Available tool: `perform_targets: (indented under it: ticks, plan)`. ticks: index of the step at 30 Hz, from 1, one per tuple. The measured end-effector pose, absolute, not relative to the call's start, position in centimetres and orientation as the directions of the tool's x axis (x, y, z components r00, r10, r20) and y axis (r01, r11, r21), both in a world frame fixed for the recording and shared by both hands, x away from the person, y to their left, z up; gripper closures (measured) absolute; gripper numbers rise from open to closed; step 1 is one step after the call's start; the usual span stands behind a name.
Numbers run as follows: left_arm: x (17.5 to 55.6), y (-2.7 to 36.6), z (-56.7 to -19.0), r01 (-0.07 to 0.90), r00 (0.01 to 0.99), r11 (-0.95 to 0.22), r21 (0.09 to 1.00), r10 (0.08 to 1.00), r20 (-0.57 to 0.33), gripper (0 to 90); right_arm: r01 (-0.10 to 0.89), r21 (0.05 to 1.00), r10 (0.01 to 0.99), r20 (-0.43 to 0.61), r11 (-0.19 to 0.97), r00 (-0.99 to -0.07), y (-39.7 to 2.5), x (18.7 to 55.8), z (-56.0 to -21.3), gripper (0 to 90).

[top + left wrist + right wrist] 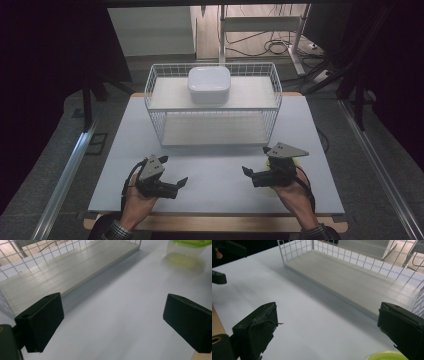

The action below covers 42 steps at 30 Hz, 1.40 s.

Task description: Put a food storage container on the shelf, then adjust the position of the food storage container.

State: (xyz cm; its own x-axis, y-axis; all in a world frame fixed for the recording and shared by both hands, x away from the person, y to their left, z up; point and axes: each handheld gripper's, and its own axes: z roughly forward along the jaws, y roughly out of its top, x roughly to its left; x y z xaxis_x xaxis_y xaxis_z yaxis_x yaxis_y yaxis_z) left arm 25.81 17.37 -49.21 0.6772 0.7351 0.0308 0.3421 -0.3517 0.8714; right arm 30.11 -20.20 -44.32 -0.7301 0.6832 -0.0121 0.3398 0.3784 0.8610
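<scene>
green-lidded clear container [186, 253]: stands on the pale table [215, 175] just beside the right gripper [256, 167], on its outer side; in the high view a sliver of yellow-green shows by the right hand [295, 192]; its lid edge also shows at the bottom of the right gripper view [384, 355].
left gripper [175, 172]: jaws apart, holding nothing, low over the table, aimed across toward the container.
right gripper: jaws apart, empty, pointing inward toward the other gripper.
step in hand, as judged: reaching for the container. to do it well, turn the right gripper toward the container, keep the jaws wide until they straddle its walls below the lid, then close gently, since thin clear plastic may flex or slip.
white wire rack [212, 107]: two shelves, well apart from both grippers, lower shelf bare.
white lidded box [209, 84]: on the top shelf, centred.
obstructions: none between grippers and container; the rack's front wire edge would matter for any placing.
</scene>
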Motion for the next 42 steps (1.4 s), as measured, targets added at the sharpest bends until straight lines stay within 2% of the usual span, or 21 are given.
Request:
perform_targets:
  ticks: [9, 13, 18, 34, 36, 42]
  plan:
    - [25.2, 17.2, -49.8, 0.349, 0.674, -0.375, 0.859, 0.737, 0.048, 3.1, 0.389, 0.830, 0.696, 0.002, 0.399, -0.718, -21.0, 29.2, -46.0, 1.2]
    - [25.2, 17.3, -49.8, 0.345, 0.673, -0.366, 0.864, 0.739, 0.044, 3.1, 0.418, 0.821, 0.722, 0.010, 0.389, -0.692, -21.8, 29.3, -46.2, 3.4]
    - [25.4, 17.6, -49.9, 0.355, 0.670, -0.351, 0.867, 0.742, 0.026, 3.2, 0.445, 0.821, 0.770, 0.010, 0.358, -0.637, -23.2, 29.4, -46.0, 19.4]
    - [25.5, 17.9, -50.1, 0.370, 0.663, -0.332, 0.868, 0.749, 0.004, 3.7, 0.497, 0.814, 0.859, -0.005, 0.301, -0.512, -28.4, 30.1, -45.6, 85.6]
    - [25.6, 18.0, -50.2, 0.370, 0.661, -0.332, 0.868, 0.750, 0.004, 3.8, 0.505, 0.813, 0.877, -0.016, 0.291, -0.480, -29.0, 30.2, -45.7, 89.5]
    - [25.8, 18.0, -50.6, 0.373, 0.659, -0.342, 0.863, 0.752, 0.013, 4.3, 0.517, 0.816, 0.909, -0.022, 0.257, -0.416, -30.6, 30.4, -45.7, 89.9]
